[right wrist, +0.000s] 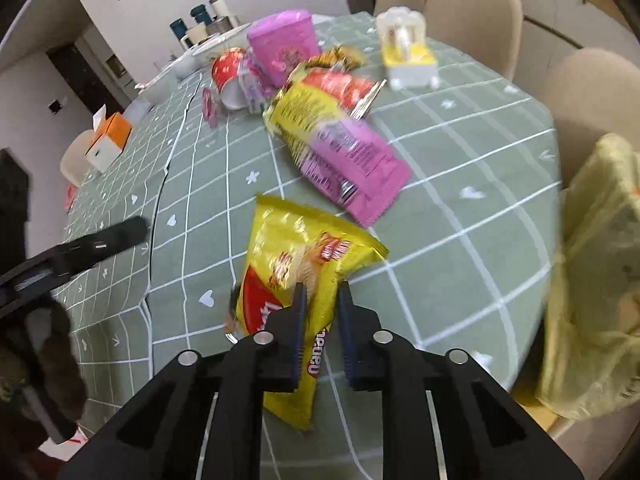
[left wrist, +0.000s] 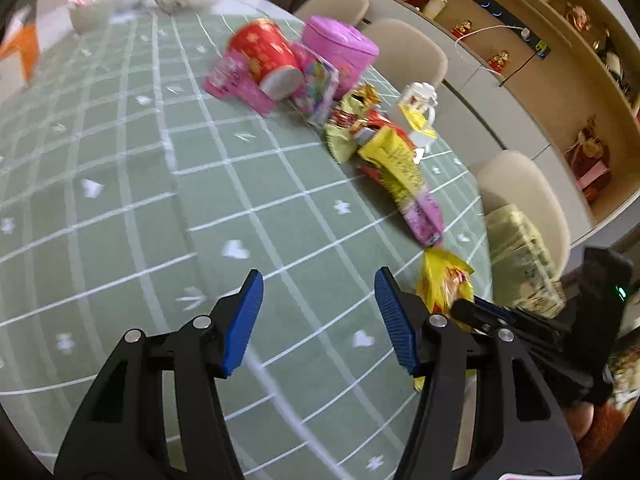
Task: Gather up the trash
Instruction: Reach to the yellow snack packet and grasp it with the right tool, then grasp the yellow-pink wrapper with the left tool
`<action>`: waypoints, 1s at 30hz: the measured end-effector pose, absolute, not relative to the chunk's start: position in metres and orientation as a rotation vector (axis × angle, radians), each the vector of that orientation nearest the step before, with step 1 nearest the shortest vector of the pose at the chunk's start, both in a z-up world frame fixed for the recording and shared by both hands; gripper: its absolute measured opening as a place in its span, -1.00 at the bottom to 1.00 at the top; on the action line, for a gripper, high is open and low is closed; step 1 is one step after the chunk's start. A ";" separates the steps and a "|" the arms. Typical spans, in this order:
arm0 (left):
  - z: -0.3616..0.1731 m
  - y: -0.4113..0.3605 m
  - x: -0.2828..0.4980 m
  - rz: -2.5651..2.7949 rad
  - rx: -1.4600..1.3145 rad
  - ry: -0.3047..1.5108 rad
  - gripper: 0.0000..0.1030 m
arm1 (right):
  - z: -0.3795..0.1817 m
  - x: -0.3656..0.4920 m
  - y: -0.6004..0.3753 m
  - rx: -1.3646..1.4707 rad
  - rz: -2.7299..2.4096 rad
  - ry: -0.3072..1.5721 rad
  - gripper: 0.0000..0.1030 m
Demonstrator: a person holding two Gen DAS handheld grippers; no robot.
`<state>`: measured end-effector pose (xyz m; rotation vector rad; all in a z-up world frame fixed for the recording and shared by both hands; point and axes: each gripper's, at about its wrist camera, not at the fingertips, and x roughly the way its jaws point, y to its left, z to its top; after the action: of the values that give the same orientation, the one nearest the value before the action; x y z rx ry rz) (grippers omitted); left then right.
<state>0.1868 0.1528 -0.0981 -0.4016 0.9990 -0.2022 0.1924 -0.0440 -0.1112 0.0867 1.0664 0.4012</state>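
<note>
Right, your right gripper [right wrist: 322, 300] has its ribbed blue pads pinched down on the yellow chip bag [right wrist: 304, 276], a glossy, crinkled foil packet sitting at the centre bottom of the right wrist view, with only the thin film between the jaws. That same packet pokes up at the lower right of the left wrist view [left wrist: 444, 280], with your right tool's black fingers clamped across it.

Your left gripper [left wrist: 319, 316] is spread wide with nothing between its blue pads, hovering over the green tablecloth [left wrist: 140, 200], a soft cloth gridded in white lines with small white hearts.

Up the middle of the right view lies a flat pink and yellow wrapper [right wrist: 344, 152] with a serrated end, and just behind it a shiny red packet [right wrist: 344, 88]. Further back, a toppled red paper cup [right wrist: 230, 76] shows its round white base beside a boxy pink container [right wrist: 280, 44]. At the right edge, a pale yellow translucent plastic bag [right wrist: 600, 280] hangs crumpled beside the table.
</note>
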 end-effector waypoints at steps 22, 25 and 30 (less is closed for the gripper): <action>-0.105 0.049 0.308 -0.042 -0.498 1.107 0.01 | -0.052 0.204 -0.150 0.114 0.228 0.882 -0.74; -0.109 0.041 0.308 -0.057 -0.450 1.151 -0.43 | -0.060 0.209 -0.160 0.146 0.245 0.876 -0.74; -0.094 0.033 0.293 -0.108 -0.303 1.109 -0.63 | -0.075 0.220 -0.162 0.173 0.285 0.864 -0.74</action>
<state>0.2926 0.0327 -0.0942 -0.3026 1.1090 -0.1081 0.2199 -0.1615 -0.0751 0.1728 0.8643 0.2846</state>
